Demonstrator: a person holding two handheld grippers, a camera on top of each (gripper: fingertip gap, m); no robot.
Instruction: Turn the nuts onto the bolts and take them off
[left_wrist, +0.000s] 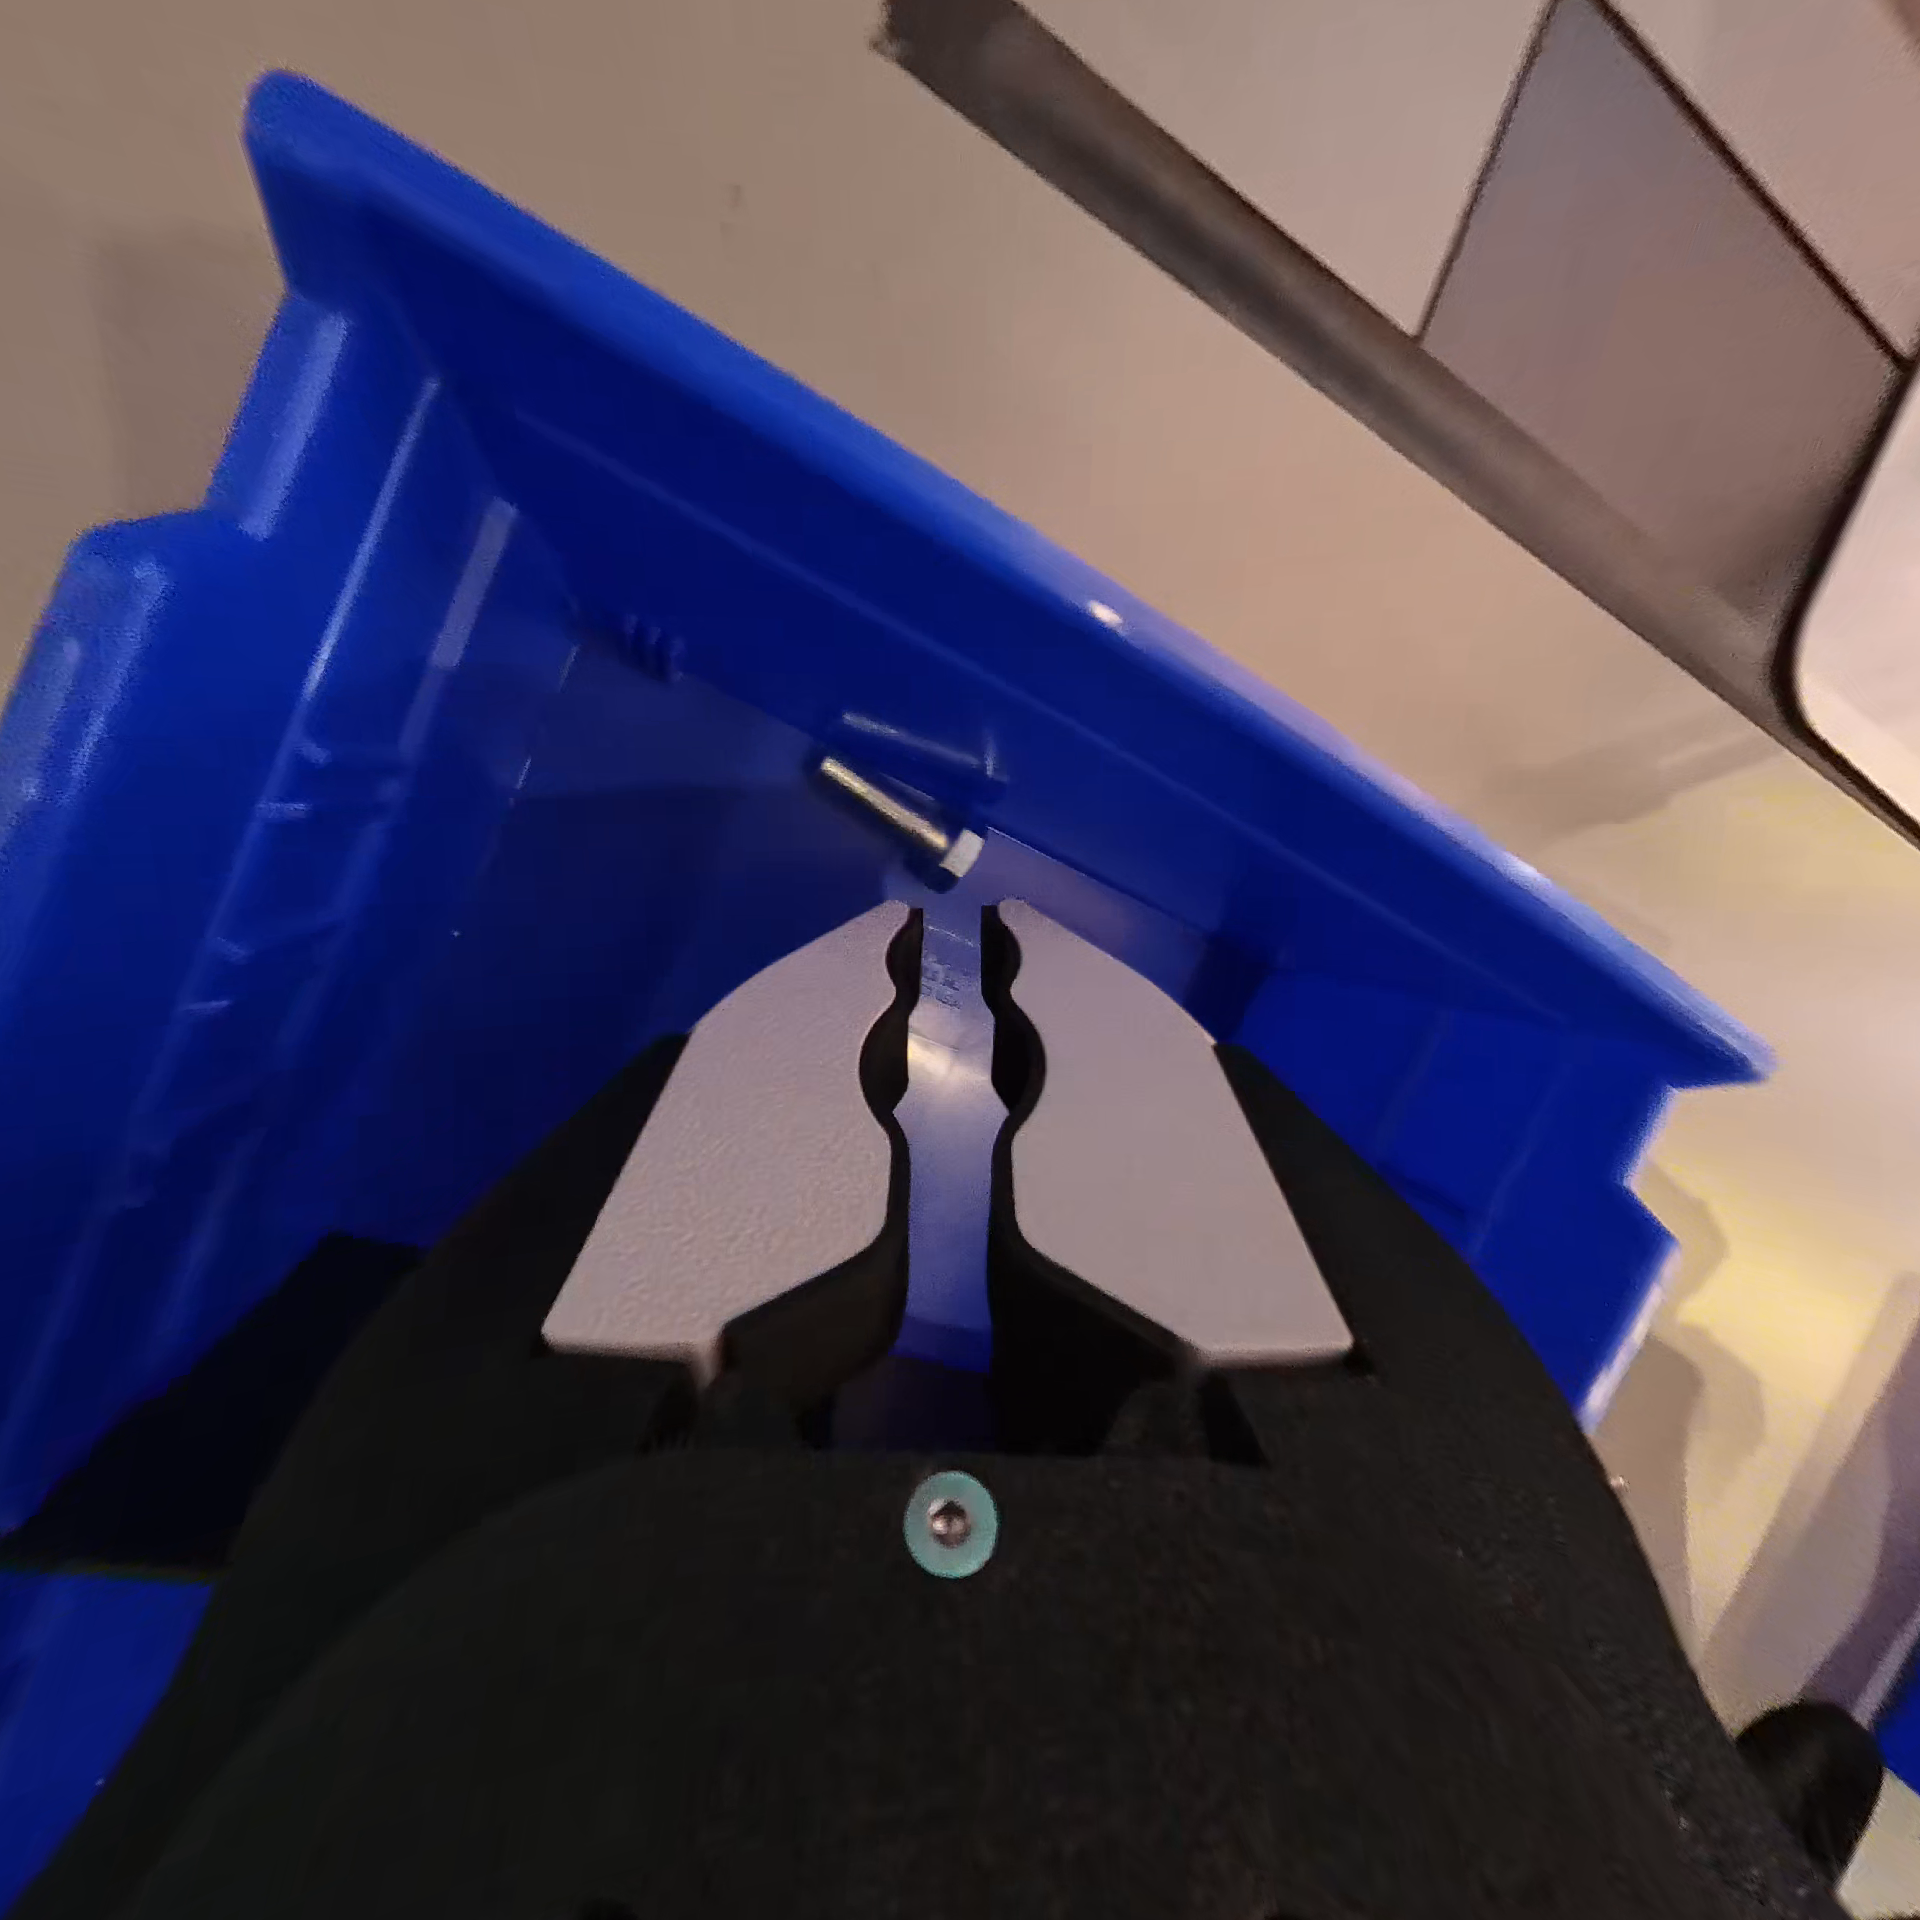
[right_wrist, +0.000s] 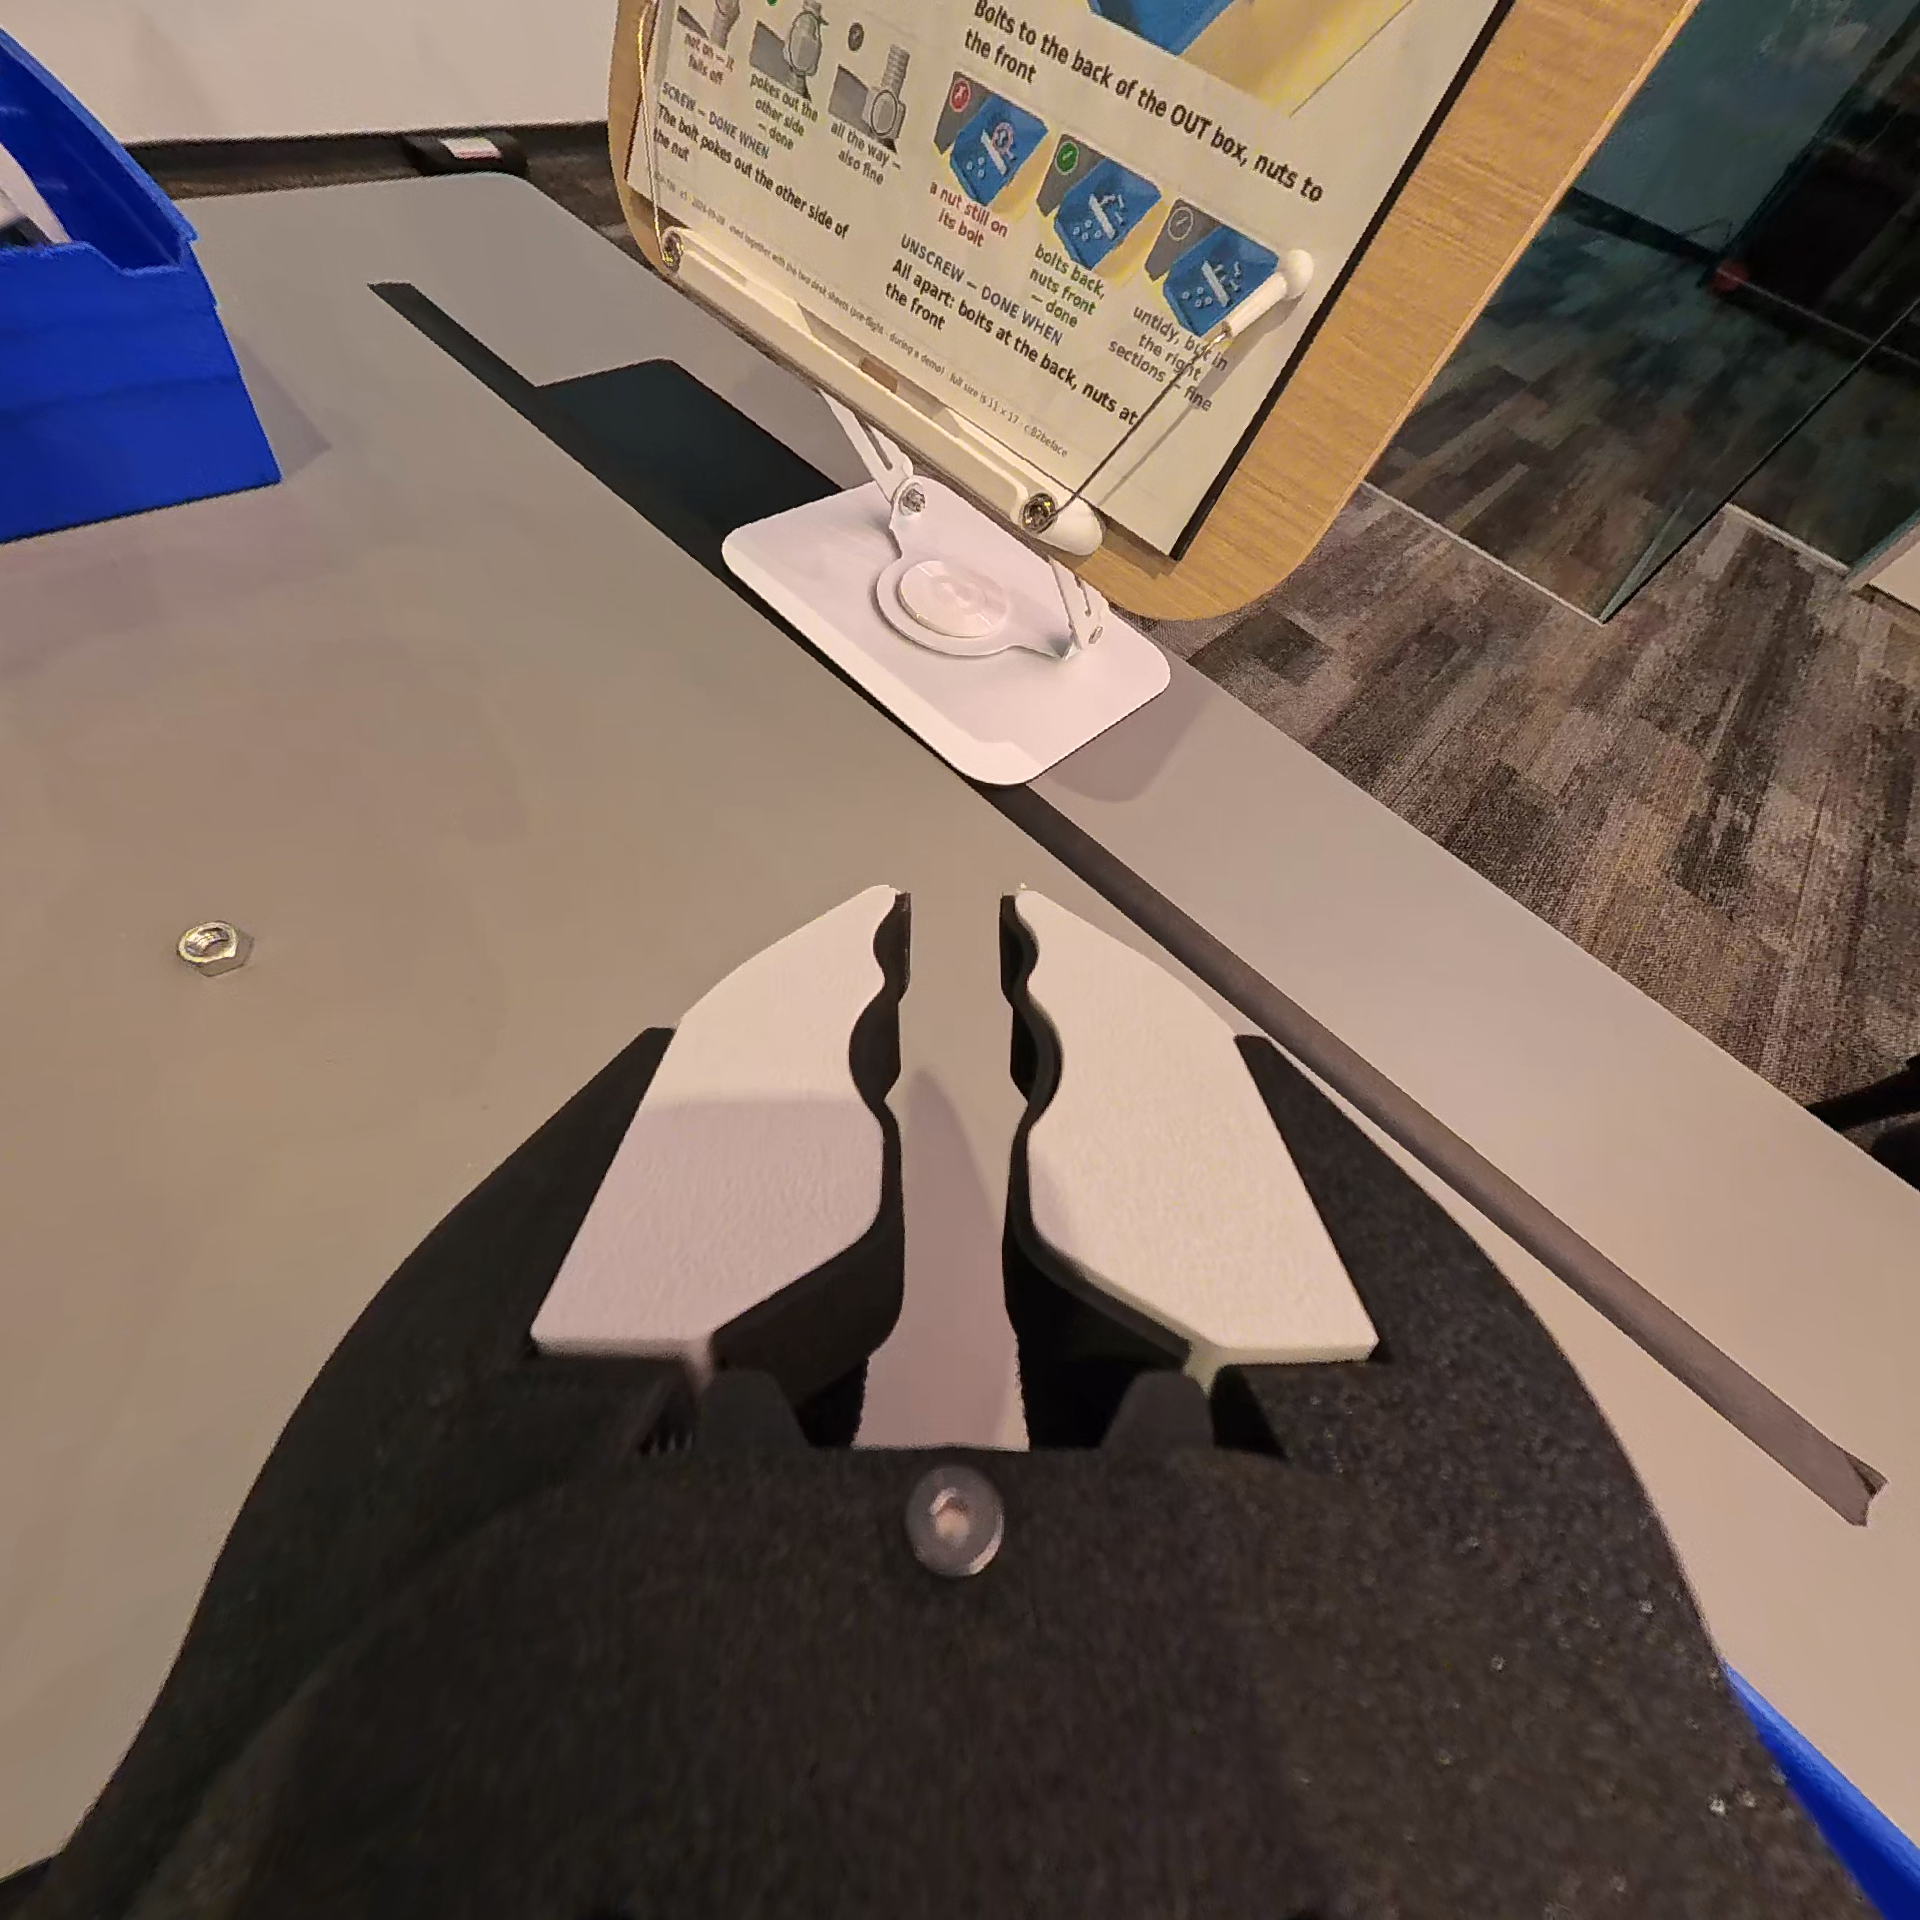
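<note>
In the left wrist view, the left gripper (left_wrist: 951, 920) is seen from behind, its two white fingers with black pads set to a narrow gap and nothing held between them. It is pointed down into a blue bin (left_wrist: 727, 582), whose floor shows through the gap. Just beyond the fingertips, a small silver bolt (left_wrist: 896, 816) lies on the bin's floor against the far wall, apart from the fingertips. Its head is nearest the gripper and its shank points away to the upper left. The view is tilted and slightly blurred. Past the bin's far rim, the grey desk (left_wrist: 1143, 343) is seen, with a dark strip along its edge at the upper right.

In the right wrist view, the right gripper (right_wrist: 954, 914) is held above the desk (right_wrist: 468, 675), its fingers parted by a narrow gap with nothing between them. A single silver nut (right_wrist: 215, 947) lies flat on the desk, well to the left of the fingertips and clear of them. Ahead of the gripper, near the desk's far edge, a white stand (right_wrist: 951, 649) is set, carrying a printed instruction sheet (right_wrist: 1039, 187) on a wooden board. A blue bin (right_wrist: 114, 343) stands towards the desk's far left corner. A sliver of blue is seen at the bottom right of this view. Beyond the desk's right edge, patterned grey carpet (right_wrist: 1558, 748) is visible.
</note>
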